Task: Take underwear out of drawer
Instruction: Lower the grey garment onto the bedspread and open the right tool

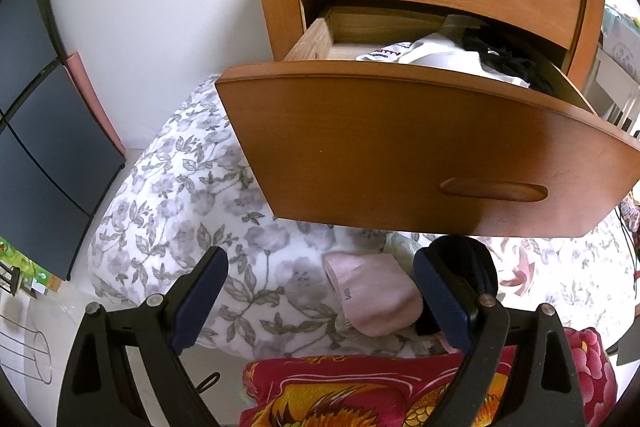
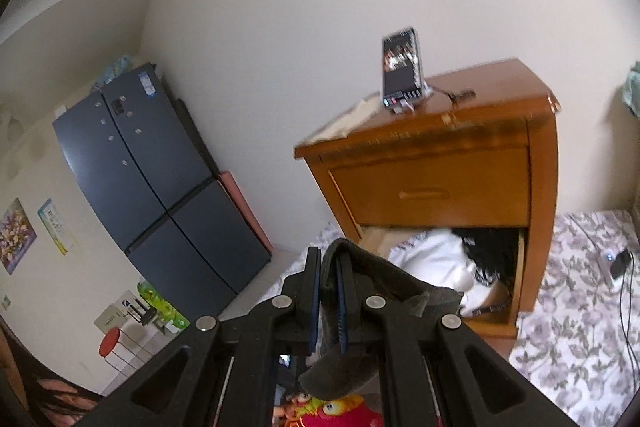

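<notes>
The wooden nightstand's lower drawer (image 1: 400, 147) stands pulled out, and inside lie a white garment (image 1: 436, 57) and black garments (image 1: 504, 61). My left gripper (image 1: 320, 291) is open below the drawer front, over the floral bedsheet, with nothing between its fingers. Between its fingers on the bed lies a folded pink garment (image 1: 372, 299), and a dark rolled piece (image 1: 472, 263) sits behind the right finger. In the right wrist view my right gripper (image 2: 328, 259) is shut on a dark grey piece of underwear (image 2: 384, 285), held up in front of the open drawer (image 2: 440, 259).
A phone (image 2: 402, 69) stands on a holder on top of the nightstand (image 2: 460, 115). A dark blue fridge (image 2: 160, 187) stands against the wall at left, with a red stool (image 2: 110, 343) near it. A red patterned blanket (image 1: 400, 391) lies on the floral bedsheet (image 1: 180, 195) below my grippers.
</notes>
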A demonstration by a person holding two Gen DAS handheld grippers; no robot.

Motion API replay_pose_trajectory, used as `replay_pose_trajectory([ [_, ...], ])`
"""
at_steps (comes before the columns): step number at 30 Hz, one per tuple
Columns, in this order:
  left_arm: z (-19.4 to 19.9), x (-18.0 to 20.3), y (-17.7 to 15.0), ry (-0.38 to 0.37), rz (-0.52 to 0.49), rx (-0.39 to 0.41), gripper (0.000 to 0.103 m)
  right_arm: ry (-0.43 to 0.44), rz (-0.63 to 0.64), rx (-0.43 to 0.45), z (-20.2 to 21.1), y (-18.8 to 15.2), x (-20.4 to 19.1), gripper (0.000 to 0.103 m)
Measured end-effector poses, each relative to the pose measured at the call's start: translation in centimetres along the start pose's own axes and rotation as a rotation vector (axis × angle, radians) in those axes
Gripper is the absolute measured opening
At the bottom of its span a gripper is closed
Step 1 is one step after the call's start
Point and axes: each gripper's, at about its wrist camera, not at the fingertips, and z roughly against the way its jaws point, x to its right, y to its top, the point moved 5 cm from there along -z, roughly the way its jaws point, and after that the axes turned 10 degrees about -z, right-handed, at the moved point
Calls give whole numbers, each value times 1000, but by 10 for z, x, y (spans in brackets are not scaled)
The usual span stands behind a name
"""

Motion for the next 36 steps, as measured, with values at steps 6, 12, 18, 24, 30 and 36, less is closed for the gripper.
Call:
replay_pose_trajectory([
  [6, 0, 0, 0, 2, -2, -1, 94, -47, -34, -102, -26, -26, 20, 7],
  [12, 0, 0, 0, 2, -2, -1, 94, -100, -53, -217, -60, -56, 37, 7],
  [18, 0, 0, 0, 0, 0, -3, 94, -142, -59, -307, -95, -81, 51, 8],
  [24, -1, 0, 0, -2, 0, -4, 94, -192, -65, -361, -123, -101, 65, 10],
  [30, -2, 0, -1, -6, -2, -7, 94, -243, -63, -432, -148, -124, 76, 10],
  [36, -4, 1, -1, -10, -7, -15, 94, -382, -17, -436, -163, -136, 99, 10],
])
